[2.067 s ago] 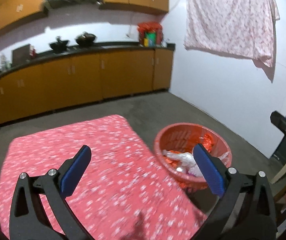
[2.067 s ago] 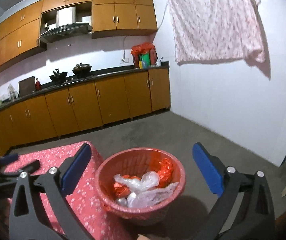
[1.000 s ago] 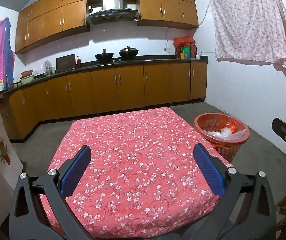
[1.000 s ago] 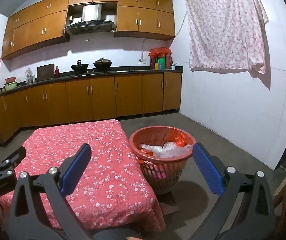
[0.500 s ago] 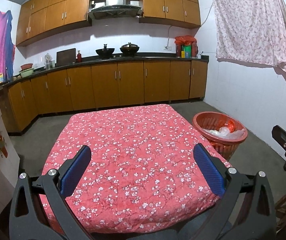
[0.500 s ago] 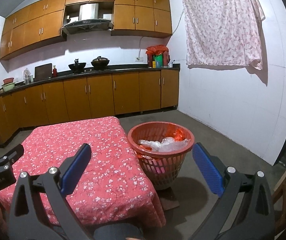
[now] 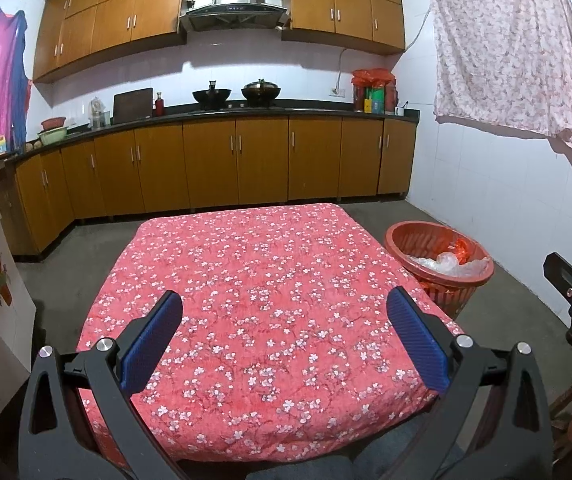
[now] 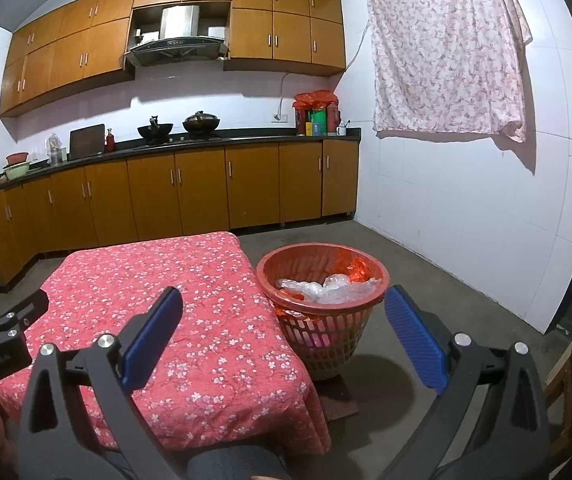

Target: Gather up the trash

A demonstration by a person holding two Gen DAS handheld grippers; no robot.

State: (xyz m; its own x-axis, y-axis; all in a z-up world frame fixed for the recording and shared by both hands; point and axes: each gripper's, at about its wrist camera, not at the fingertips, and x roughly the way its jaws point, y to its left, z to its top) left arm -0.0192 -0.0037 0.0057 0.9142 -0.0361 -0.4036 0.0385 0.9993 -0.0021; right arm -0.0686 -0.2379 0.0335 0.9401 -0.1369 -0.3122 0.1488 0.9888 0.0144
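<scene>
Beside the tabletop point(image 7: 270, 304), draped in a red floral cloth, an orange laundry-style basket point(image 8: 322, 320) stands on the concrete floor point(image 8: 426, 280), holding crumpled clear plastic wrappers point(image 8: 326, 284) and a scrap of red foil point(image 8: 356, 270). Both the left gripper point(image 7: 284, 340) and the right gripper point(image 8: 284, 340) hover above the near edge with jaws spread wide and nothing between them. No loose trash shows on the cloth, so collection looks finished or nearly so. A next move would call for scanning the floor around the basket for strays before committing either gripper.
</scene>
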